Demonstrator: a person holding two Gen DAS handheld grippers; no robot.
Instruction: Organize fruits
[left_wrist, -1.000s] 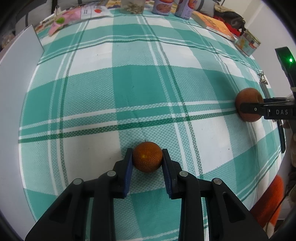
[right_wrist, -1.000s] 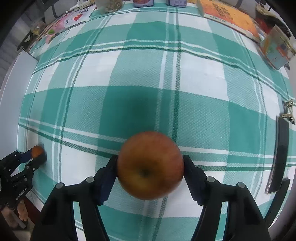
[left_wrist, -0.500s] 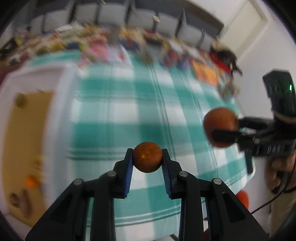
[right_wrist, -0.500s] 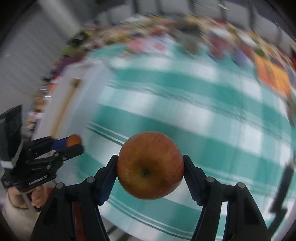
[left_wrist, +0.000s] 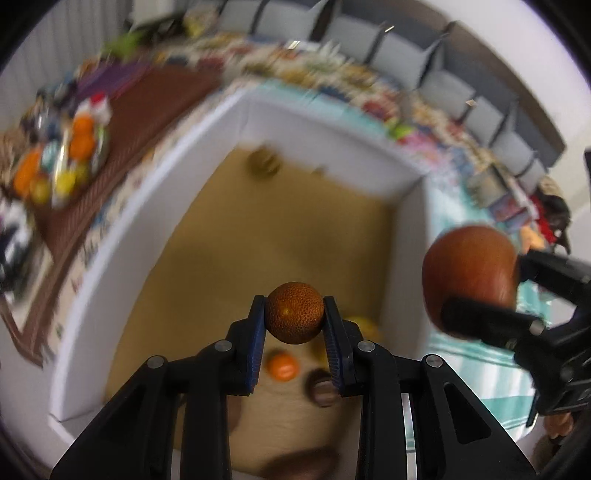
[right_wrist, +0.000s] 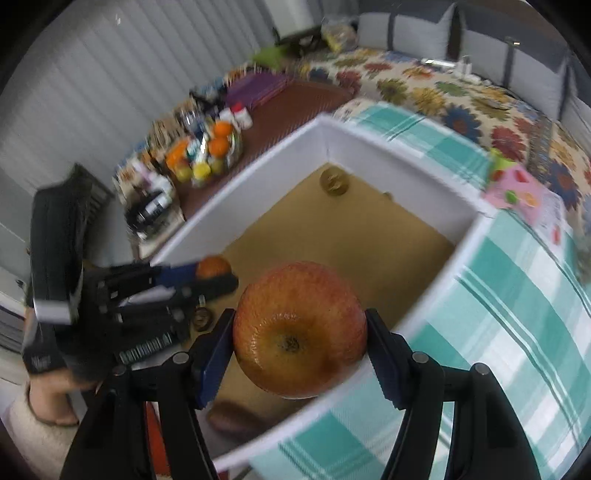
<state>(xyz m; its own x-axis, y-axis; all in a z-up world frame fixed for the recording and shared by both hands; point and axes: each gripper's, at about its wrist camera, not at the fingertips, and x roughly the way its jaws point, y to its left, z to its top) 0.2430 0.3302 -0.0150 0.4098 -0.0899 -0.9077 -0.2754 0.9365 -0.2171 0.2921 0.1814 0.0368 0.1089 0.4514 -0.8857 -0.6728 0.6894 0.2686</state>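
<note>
Apple (right_wrist: 299, 330), orange (left_wrist: 294, 317) (both gripped)

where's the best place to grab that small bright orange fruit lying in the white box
Grip the small bright orange fruit across its widest middle, coming straight down from above. It is round and lies on the tan floor of the white box, whose tall walls block side approaches.

A small rough-skinned orange (left_wrist: 294, 317) hangs above the white box's (left_wrist: 110, 258) brown floor. A large red-yellow apple (right_wrist: 300, 329), blossom end toward the camera, hangs over the box's rim.
</note>
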